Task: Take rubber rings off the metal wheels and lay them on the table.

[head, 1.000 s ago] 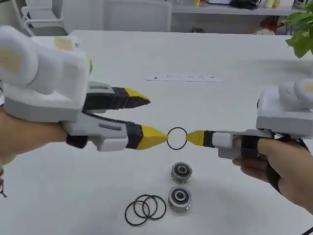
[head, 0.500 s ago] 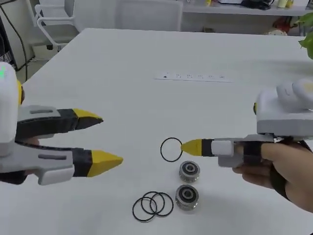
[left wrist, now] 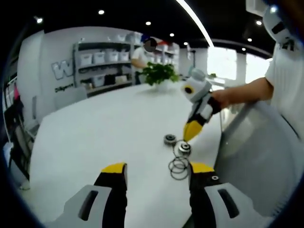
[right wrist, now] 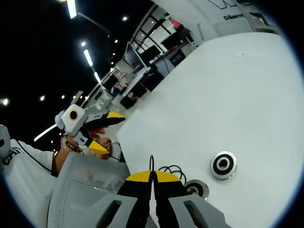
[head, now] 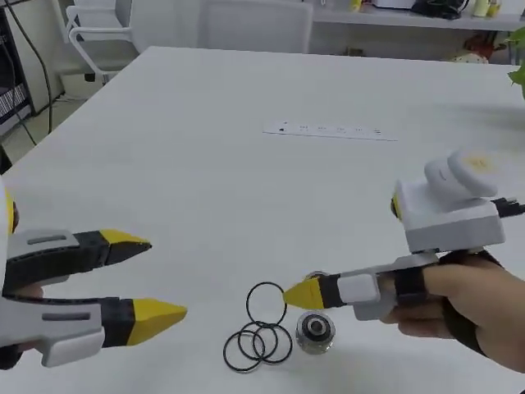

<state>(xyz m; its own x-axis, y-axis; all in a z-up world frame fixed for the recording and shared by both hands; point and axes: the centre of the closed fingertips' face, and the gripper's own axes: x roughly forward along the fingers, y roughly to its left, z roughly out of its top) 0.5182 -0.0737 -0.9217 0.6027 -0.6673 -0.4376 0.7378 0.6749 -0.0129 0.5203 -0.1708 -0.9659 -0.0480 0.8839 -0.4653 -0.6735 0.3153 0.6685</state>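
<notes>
Overhead, ring (head: 248, 303) in hand-held gripper (head: 288, 294)

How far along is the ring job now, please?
Done: about three rubber rings lie piled on the table. In hand: the right gripper is shut on one more ring, near the pile. Left: laying it down; whether the metal wheels hold further rings, I cannot tell.

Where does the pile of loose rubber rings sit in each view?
Head view: pile of rings at bottom centre, left of the metal wheel.
Left gripper view: pile right of centre, wheel just above it.
Right gripper view: pile just above the jaws, wheel to its right.
Shared landmark: that wheel.
</notes>
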